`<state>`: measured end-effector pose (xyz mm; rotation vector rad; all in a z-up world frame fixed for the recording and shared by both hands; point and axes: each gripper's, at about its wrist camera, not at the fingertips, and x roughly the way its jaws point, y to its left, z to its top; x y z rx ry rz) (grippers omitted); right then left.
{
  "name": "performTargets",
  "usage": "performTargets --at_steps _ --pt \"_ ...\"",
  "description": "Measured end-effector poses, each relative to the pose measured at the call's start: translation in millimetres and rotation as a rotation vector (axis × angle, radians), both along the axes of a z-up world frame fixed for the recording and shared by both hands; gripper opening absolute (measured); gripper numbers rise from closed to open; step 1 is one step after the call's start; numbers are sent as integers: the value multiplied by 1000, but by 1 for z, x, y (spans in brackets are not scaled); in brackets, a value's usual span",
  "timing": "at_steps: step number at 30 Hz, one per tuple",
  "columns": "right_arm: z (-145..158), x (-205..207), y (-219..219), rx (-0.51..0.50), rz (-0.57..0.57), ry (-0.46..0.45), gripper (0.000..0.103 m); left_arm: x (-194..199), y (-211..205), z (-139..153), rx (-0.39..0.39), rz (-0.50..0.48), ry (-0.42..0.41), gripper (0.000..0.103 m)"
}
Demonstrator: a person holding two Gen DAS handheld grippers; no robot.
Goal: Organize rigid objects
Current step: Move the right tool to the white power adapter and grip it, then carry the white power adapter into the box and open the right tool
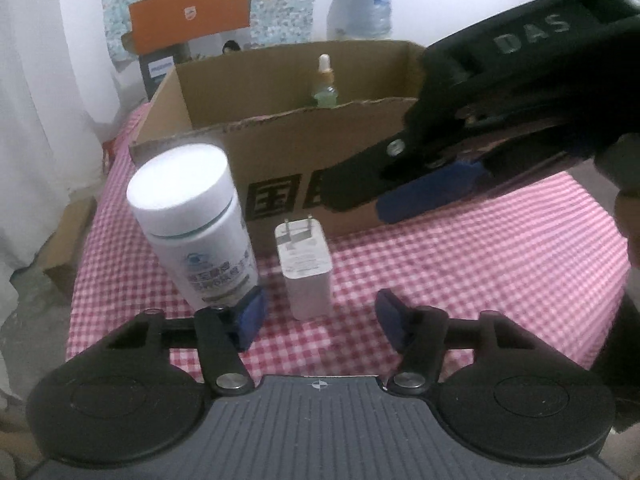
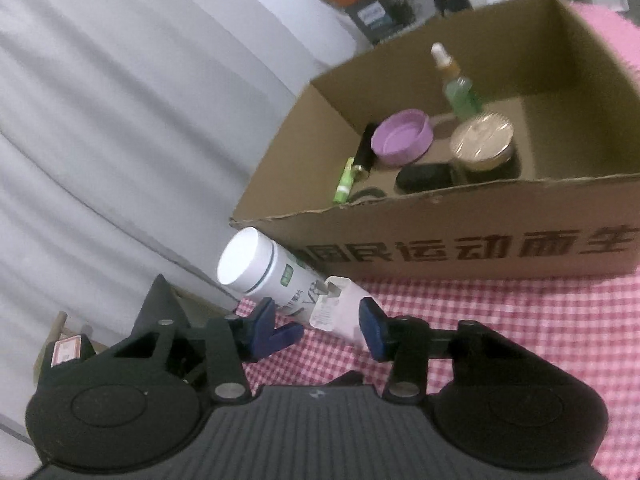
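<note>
We see both grippers tipped downward over the red-and-white checked tablecloth (image 1: 480,264), in front of the cardboard box (image 1: 280,152). The left gripper (image 1: 320,316) points down at the table with its jaws spread and nothing pinched: the white charger plug (image 1: 306,268) stands upright between the blue pads, prongs up, with cloth showing on either side of it, while the white pill bottle (image 1: 192,224) stands just left of the plug, its base beside the left pad (image 1: 252,316); whether that pad touches the bottle we cannot tell from this angle. The right gripper (image 1: 360,200) reaches in from the upper right of the left wrist view, slanting down towards the box's near wall. In its own view the right gripper (image 2: 320,328) has its jaws partly spread, and the charger plug (image 2: 340,312) and pill bottle (image 2: 264,268) sit in the gap between them; the right pad (image 2: 370,324) looks to be against the plug, though the blur leaves that contact uncertain. Inside the box (image 2: 440,240) we see a green dropper bottle (image 2: 460,88) upright near the back, a purple lid (image 2: 402,136), a gold-lidded jar (image 2: 482,144), a black oval object (image 2: 424,176), a black tube (image 2: 366,148) and a small green tube (image 2: 344,184).
</note>
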<state>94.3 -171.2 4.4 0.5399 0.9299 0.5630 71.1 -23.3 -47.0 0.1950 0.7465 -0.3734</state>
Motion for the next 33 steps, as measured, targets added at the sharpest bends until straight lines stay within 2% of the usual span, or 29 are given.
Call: performTargets --at_steps 5,8,11,23,28,33 --pt "-19 19 13 -11 17 58 43 8 1 -6 -1 7 -1 44" --pt "-27 23 18 -14 21 80 36 9 0 -7 -16 3 3 34" --pt "-30 23 17 -13 12 90 30 8 -2 -7 -14 -10 -2 32" --pt "-28 -12 -24 -55 -103 141 30 -17 -32 -9 -28 -224 17 31" --pt "-31 -17 -31 -37 -125 168 32 -18 -36 -10 -3 -235 8 32" --pt "-32 -9 -28 -42 -132 167 36 -4 -49 -13 22 -224 12 32"
